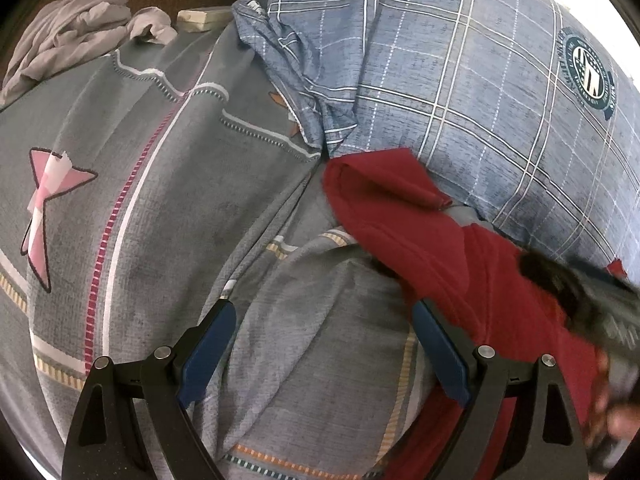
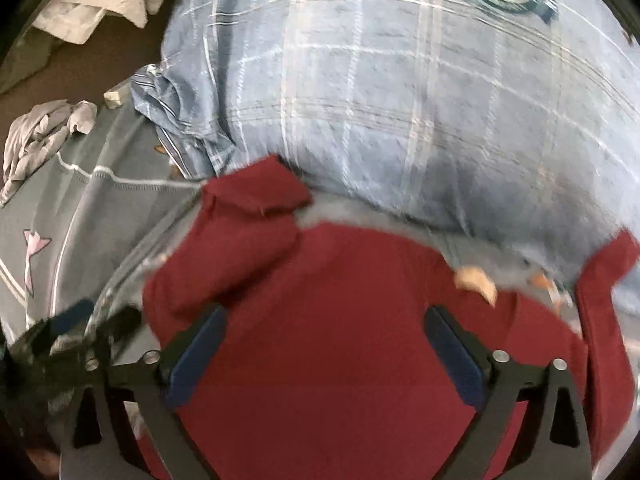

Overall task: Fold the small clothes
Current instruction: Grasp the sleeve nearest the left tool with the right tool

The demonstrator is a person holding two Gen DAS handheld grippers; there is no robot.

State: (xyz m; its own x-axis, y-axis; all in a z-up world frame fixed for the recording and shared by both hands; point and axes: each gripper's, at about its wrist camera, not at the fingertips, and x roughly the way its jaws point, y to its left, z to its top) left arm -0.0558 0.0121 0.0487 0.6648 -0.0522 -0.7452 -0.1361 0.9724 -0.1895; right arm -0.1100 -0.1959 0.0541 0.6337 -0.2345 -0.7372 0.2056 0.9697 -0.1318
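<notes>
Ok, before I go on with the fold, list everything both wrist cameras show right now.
Red garment: one, dark red, spread on the bed below the pillow, one sleeve flopped over at its upper left.
Pillow: one, blue plaid with a round teal emblem, at the head of the bed.
Bedsheet: one, grey with stripes and pink stars, under everything.
Crumpled cloth: one, pale grey, at the bed's far left edge.
Pale block: one, beige, beside that cloth; what it is I cannot tell.
Left gripper: open, over the sheet at the garment's left edge.
Right gripper: open, over the garment's middle.
</notes>
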